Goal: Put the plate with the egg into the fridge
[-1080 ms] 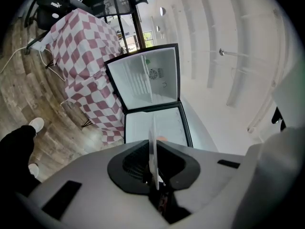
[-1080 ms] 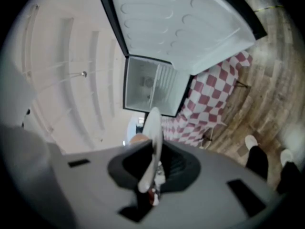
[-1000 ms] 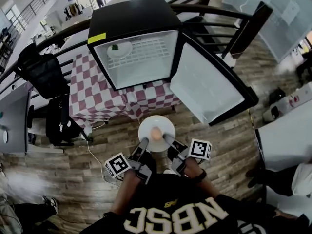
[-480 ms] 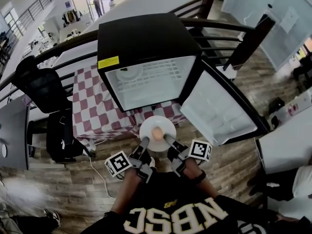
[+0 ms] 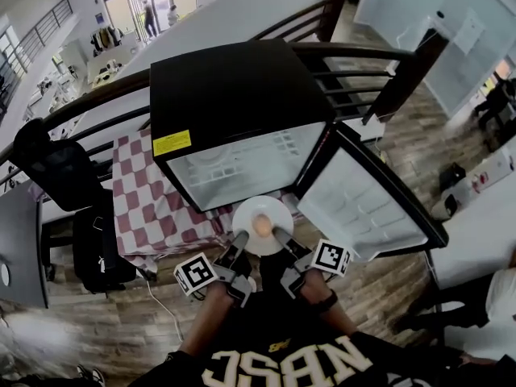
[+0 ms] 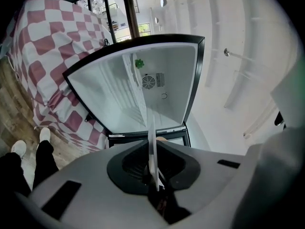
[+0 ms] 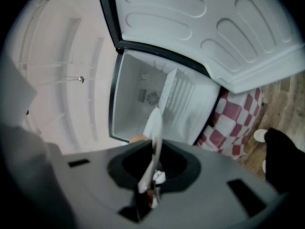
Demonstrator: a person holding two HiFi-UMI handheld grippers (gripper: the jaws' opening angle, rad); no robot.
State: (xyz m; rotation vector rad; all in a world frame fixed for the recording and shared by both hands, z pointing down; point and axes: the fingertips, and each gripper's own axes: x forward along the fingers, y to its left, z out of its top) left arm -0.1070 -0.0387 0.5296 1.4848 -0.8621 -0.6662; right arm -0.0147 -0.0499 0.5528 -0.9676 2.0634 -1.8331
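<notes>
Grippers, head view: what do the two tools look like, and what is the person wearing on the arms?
The left tool and right tool match: slim grey fingers on dark bodies. Each carries a white cube with black square markers, the left cube and the right cube. No cables show. The person wears a black shirt with white lettering, no sleeves over the forearms, and a dark band on the right wrist.

The fridge (image 5: pixel 234 95) stands on the table (image 5: pixel 149 208), its door (image 5: pixel 363 204) open to the right. The plate (image 5: pixel 262 210) is just in front of the open fridge, with the egg (image 5: pixel 261 226) on it. The left gripper (image 5: pixel 239 240) is at its near left edge, the right gripper (image 5: pixel 276 235) at its near right.
</notes>
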